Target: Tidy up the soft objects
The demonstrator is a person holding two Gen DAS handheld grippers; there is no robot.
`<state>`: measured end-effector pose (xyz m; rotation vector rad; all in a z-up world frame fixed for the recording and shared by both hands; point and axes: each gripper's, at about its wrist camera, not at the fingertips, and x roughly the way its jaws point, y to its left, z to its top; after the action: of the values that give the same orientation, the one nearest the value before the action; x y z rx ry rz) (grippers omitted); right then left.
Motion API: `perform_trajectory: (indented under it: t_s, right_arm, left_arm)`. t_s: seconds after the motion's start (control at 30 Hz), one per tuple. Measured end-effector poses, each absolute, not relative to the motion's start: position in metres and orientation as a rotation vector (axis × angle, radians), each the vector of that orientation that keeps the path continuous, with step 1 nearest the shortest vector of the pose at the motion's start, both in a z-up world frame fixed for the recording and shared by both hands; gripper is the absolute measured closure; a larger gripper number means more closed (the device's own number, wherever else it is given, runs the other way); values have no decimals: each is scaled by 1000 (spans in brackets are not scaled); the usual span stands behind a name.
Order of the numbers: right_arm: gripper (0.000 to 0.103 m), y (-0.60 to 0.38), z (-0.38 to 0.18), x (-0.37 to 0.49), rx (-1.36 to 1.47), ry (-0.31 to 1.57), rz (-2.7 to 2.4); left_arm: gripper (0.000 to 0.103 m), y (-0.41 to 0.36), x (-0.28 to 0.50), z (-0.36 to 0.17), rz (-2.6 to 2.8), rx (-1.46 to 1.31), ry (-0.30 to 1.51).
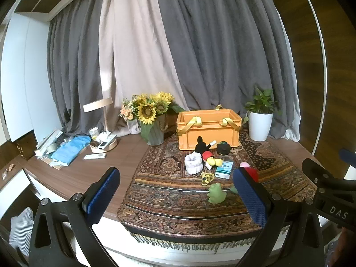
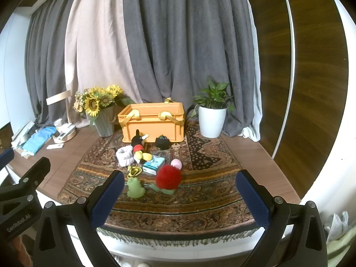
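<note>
Nothing looks sorted yet, as far as I can judge: every soft toy lies loose on the patterned woven rug with a fringed edge, and I see none over the rim of the orange plastic crate with yellow fabric handles, though its inside is hidden from here.

Nearest me, the left gripper and the right gripper both hover short of the table edge, jaws spread wide and empty, their blue pads finely ribbed.

Just past them, at about 11 o'clock from the right gripper, sits a small green rubbery frog figure, smooth and rounded. Beside it at 12 o'clock is a fluffy red pom-pom-like plush with green felt leaves, shaggy and ball-shaped. Behind that lies a small pale pink rounded soft toy, near a teal and white cardboard box, which looks stiff and probably doesn't belong with the soft things. A yellow loop of cord or clip lies by the frog.

Farther on come a white knitted ribbed cuff-shaped piece, a black, red and yellow mouse plush doll lying down, and a black fuzzy round toy close against the crate front.

All the picking up remains to be done.
</note>
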<state>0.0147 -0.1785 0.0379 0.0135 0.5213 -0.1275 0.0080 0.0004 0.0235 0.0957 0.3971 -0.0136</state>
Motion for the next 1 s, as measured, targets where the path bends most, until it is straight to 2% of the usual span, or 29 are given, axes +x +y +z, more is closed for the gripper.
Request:
perform_trajectory:
  t_s: [1.0]
  right_arm:
    - [2, -180, 40, 15, 21, 519, -123]
  left_arm:
    - [0, -8, 3, 9, -25, 95, 396]
